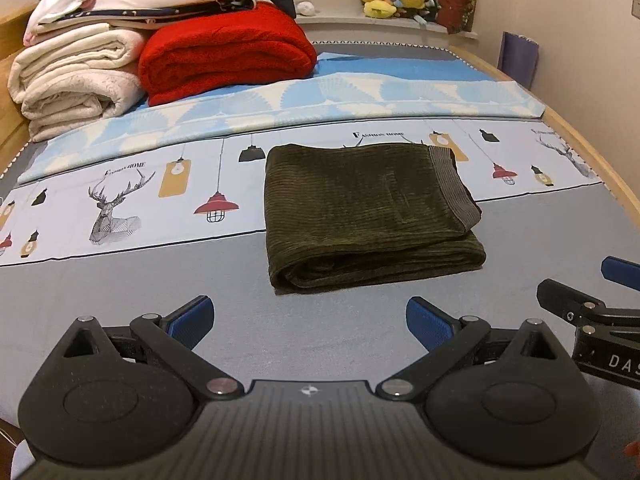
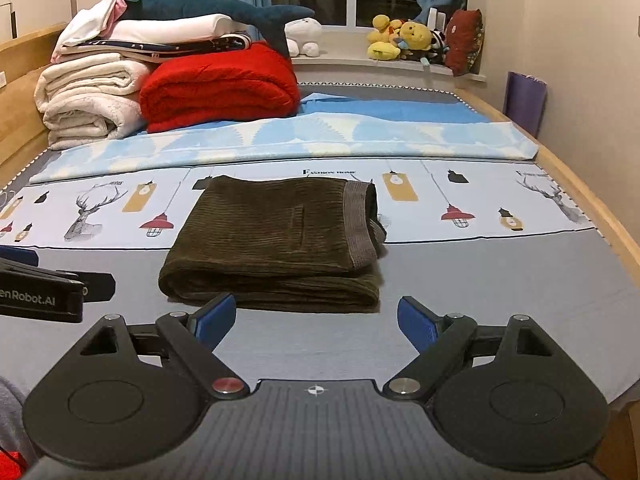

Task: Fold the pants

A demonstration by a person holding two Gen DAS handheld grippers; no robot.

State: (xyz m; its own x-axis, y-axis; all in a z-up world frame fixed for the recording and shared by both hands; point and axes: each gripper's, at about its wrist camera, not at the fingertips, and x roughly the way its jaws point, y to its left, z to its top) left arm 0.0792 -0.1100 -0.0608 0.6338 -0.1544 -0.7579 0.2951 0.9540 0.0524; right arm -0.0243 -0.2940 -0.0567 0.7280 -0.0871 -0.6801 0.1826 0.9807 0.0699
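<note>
Right wrist view puts the pants (image 2: 276,240) straight ahead of your right tongs (image 2: 316,322), folded into a thick dark rectangle on the bed (image 2: 500,320), lying across the seam between the printed strip and the plain grey part nearer you. The fold's rounded near edge sits just beyond the fingertips, apart from them. Its long axis runs left to right across your line of reach, waistband at the right end. Both blue pads of these tongs are spread wide with nothing between them.

From the left wrist view the pants (image 1: 368,208) lie ahead and a little to the right of the left tongs (image 1: 310,322), with more bare grey sheet in between, so your right hand looks the nearer one. These tongs are also released and empty.

The left view shows the layered near edge and the waistband's overhang at the right corner more plainly. The right view alone shows a pocket seam on top. Each view catches the other tongs at its side edge.

By my reading the fold looks finished, with both hands clear of the cloth.
</note>
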